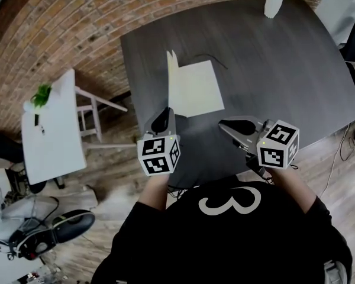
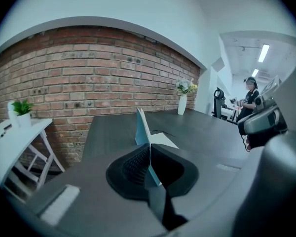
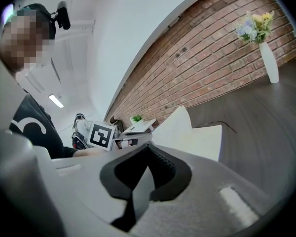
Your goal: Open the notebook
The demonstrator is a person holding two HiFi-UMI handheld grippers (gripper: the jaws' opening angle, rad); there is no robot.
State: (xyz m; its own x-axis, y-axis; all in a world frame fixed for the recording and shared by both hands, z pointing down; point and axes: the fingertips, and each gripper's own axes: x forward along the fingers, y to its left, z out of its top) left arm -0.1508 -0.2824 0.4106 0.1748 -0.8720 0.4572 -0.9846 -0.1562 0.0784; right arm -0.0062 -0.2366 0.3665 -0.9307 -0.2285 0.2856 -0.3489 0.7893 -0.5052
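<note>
Now the left gripper (image 1: 164, 115) is clamped on the notebook (image 1: 195, 90) by its cover (image 1: 172, 76), holding it upright over the pages on the dark table (image 1: 284, 70). The right gripper (image 1: 225, 125) hovers beside it, jaws together, empty. Mid-opening, I'd say; next, swing the cover left and lay it flat.

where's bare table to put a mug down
Bare: right half of the table, between the notebook and the right edge, and the strip left of its raised cover. Crowded: near edge by the left gripper and right gripper, the vase corner.
</note>
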